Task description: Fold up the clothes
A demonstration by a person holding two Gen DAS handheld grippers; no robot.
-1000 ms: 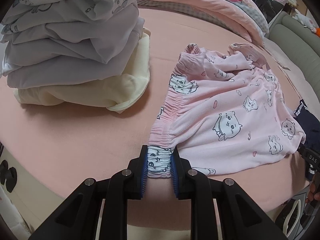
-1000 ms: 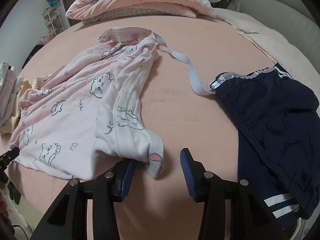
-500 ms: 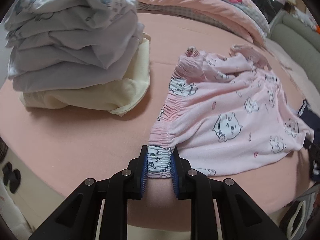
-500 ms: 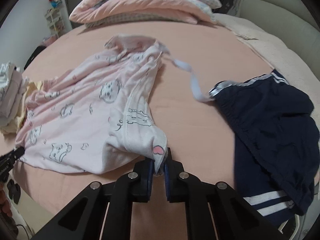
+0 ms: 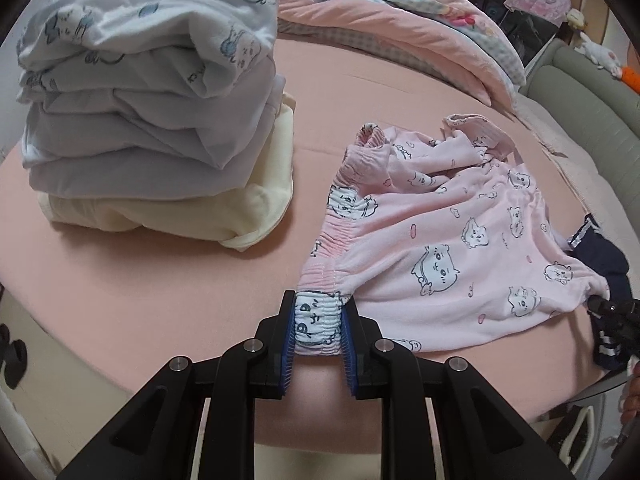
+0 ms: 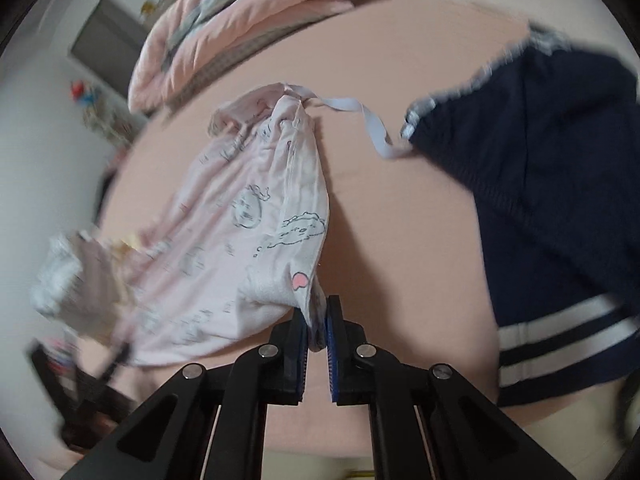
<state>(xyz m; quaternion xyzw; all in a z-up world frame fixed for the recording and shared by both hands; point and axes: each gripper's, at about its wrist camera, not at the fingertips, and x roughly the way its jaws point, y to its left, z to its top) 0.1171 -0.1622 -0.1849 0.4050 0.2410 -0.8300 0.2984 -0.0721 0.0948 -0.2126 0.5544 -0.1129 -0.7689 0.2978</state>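
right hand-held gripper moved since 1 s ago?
Yes. The right hand-held gripper closed on the pink pajama pants hem and rolled; the navy shorts now look tilted in its view.

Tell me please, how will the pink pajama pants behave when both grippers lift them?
The pink pajama pants probably sag between the left gripper and right gripper; the fabric already wrinkles and drapes. They look thin, so likely light. The gathered waistband may stretch when pulled.
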